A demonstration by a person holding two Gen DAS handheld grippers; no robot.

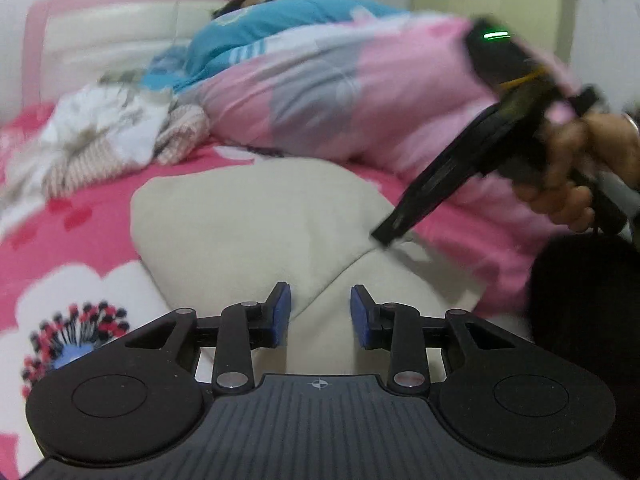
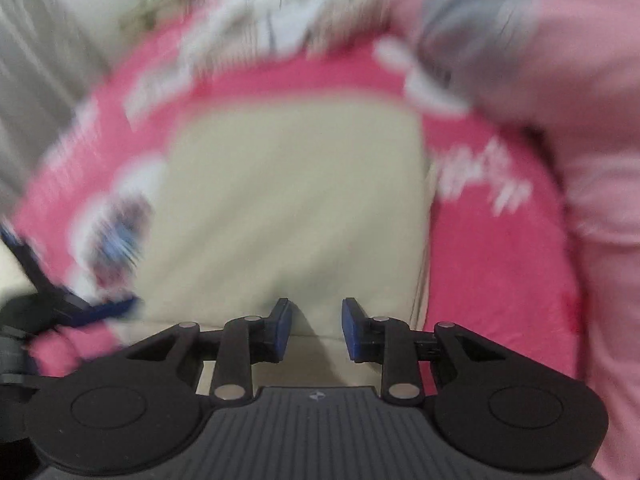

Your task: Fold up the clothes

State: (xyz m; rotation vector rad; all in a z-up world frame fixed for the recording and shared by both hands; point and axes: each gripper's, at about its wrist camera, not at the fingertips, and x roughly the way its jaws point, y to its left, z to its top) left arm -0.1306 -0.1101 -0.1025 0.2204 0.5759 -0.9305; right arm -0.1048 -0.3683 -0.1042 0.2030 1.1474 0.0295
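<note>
A cream garment (image 1: 256, 232) lies folded on the pink flowered bed sheet (image 1: 72, 232). My left gripper (image 1: 319, 312) is open and empty just above its near edge. My right gripper (image 1: 386, 232) shows in the left wrist view, held by a hand, its fingers pointing down at the garment's right side. In the blurred right wrist view the right gripper (image 2: 316, 330) is open and empty over the cream garment (image 2: 296, 200). The left gripper's blue pad (image 2: 108, 308) shows at the left edge there.
A pile of white and striped clothes (image 1: 100, 140) lies at the back left. A pink, grey and blue quilt (image 1: 340, 92) is heaped across the back, beside a white headboard (image 1: 120, 32). A dark object (image 1: 584, 320) sits at the right.
</note>
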